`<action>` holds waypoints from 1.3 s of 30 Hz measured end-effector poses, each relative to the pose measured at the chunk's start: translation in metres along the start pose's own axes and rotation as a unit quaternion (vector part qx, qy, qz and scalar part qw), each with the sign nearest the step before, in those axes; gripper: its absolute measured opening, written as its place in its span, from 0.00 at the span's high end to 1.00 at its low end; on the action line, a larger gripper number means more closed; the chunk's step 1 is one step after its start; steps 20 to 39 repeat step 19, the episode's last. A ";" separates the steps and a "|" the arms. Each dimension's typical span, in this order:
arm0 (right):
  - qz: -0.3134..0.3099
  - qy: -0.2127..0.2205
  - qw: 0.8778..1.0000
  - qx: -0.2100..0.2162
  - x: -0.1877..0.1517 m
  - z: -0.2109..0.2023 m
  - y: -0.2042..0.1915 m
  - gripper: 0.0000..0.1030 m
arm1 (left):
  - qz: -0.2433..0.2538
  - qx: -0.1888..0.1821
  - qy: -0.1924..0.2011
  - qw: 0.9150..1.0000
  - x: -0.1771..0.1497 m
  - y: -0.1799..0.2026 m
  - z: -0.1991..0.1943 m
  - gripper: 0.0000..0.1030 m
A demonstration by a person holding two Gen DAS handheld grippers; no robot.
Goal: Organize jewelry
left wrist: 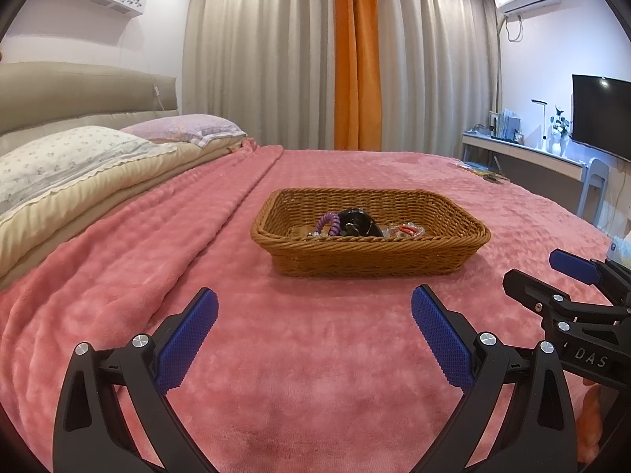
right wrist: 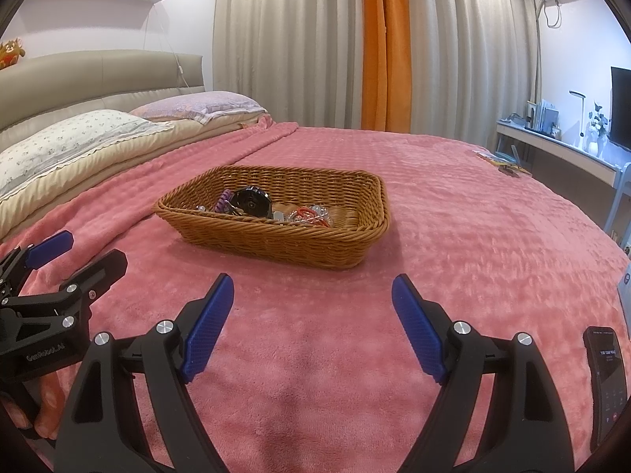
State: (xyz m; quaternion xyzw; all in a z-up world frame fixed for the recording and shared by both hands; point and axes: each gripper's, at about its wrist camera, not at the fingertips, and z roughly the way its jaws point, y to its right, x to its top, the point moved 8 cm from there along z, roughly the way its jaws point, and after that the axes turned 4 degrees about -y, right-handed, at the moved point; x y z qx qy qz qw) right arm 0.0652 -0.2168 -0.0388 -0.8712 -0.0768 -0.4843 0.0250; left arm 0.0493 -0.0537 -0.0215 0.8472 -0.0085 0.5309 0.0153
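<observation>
A brown wicker basket (left wrist: 374, 260) (right wrist: 276, 244) rests on the pink blanket ahead of both grippers. Inside it lie a purple coiled band (left wrist: 330, 224) (right wrist: 223, 199), a round black case (left wrist: 361, 221) (right wrist: 251, 205) and a tangle of clear and red jewelry (left wrist: 406, 231) (right wrist: 311, 215). My left gripper (left wrist: 313, 301) is open over bare blanket, short of the basket, nothing between its blue pads. My right gripper (right wrist: 311, 289) is open too, also short of the basket and empty. Each gripper shows at the edge of the other's view, as the left gripper (right wrist: 59, 260) and the right gripper (left wrist: 560, 272).
The pink blanket (left wrist: 315, 374) covers a wide bed. Pillows (left wrist: 79, 153) and a padded headboard lie at the left. Curtains hang behind. A desk (left wrist: 524, 149) with a TV stands at the right. A dark phone (right wrist: 607, 378) lies near my right gripper. Small flat items (right wrist: 501, 163) sit at the bed's far right.
</observation>
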 end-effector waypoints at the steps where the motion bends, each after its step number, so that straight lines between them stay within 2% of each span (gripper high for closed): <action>1: 0.000 0.000 1.000 0.000 -0.001 0.000 0.000 0.24 | 0.002 0.000 0.000 1.000 0.000 0.000 0.001 0.07; 11: 0.000 0.000 1.000 0.000 0.000 0.000 0.000 0.24 | -0.009 -0.025 0.000 1.000 0.000 -0.004 0.000 0.07; 16: 0.000 0.000 1.000 0.000 0.000 0.000 0.000 0.24 | -0.028 -0.021 -0.027 0.999 -0.003 -0.014 0.007 0.07; 39: 0.000 0.000 1.000 0.000 -0.001 0.000 0.000 0.24 | -0.032 -0.023 -0.024 0.999 -0.001 -0.015 0.005 0.07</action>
